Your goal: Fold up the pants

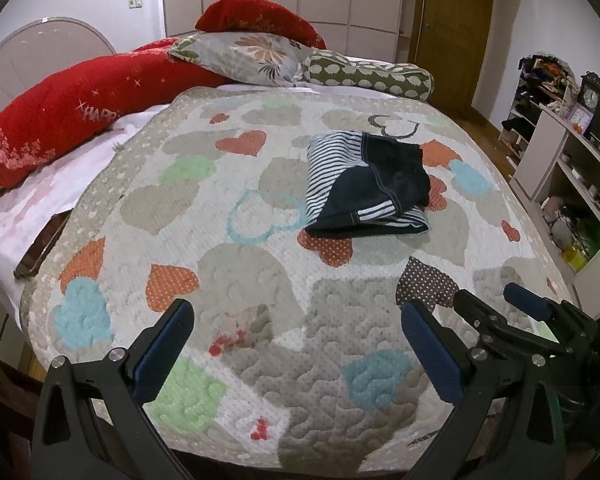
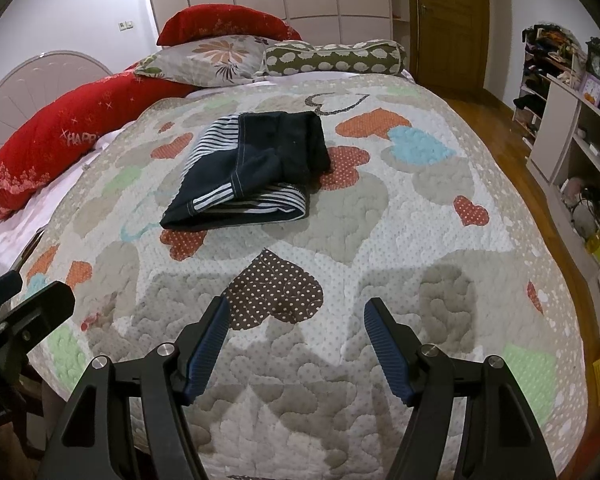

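The pants (image 1: 370,184), dark navy with black-and-white striped parts, lie folded in a compact bundle on the heart-patterned quilt (image 1: 236,280). They also show in the right wrist view (image 2: 252,172), in the middle of the bed. My left gripper (image 1: 296,312) is open and empty, held above the quilt's near part, well short of the pants. My right gripper (image 2: 298,312) is open and empty, also short of the pants. The right gripper shows at the right edge of the left wrist view (image 1: 496,304). The left gripper's side shows at the left edge of the right wrist view (image 2: 24,300).
Red pillows (image 1: 60,120), a floral pillow (image 1: 248,56) and a green bolster (image 1: 368,74) lie at the head of the bed. A phone (image 1: 40,248) lies at the quilt's left edge. Shelves (image 1: 560,148) and a wooden door (image 2: 448,20) stand to the right.
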`<state>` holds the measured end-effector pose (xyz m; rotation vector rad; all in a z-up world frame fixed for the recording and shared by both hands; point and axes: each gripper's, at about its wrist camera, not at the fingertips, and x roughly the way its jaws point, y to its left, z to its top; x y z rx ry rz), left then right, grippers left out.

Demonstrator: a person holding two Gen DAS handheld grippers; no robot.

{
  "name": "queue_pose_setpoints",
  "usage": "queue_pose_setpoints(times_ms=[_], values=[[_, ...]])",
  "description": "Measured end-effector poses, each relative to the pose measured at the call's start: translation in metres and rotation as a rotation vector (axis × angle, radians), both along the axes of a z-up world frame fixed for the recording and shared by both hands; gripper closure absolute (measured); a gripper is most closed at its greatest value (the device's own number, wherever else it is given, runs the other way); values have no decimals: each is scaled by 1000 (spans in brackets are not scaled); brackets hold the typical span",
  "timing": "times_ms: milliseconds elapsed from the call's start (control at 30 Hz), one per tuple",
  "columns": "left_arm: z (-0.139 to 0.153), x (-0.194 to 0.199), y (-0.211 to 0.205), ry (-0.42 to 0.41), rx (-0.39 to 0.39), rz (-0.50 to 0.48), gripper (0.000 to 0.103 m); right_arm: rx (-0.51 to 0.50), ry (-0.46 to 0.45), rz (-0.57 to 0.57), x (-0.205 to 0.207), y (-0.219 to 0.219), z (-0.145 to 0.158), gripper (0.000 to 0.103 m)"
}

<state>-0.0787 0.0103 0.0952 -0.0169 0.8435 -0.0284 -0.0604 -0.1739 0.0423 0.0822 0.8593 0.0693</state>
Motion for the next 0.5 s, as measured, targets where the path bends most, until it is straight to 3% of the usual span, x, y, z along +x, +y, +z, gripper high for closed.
queue_pose_setpoints(times_ms=[500], values=[[-16, 14, 8, 58, -70, -9, 0, -16, 11, 15, 3, 6, -7, 28]])
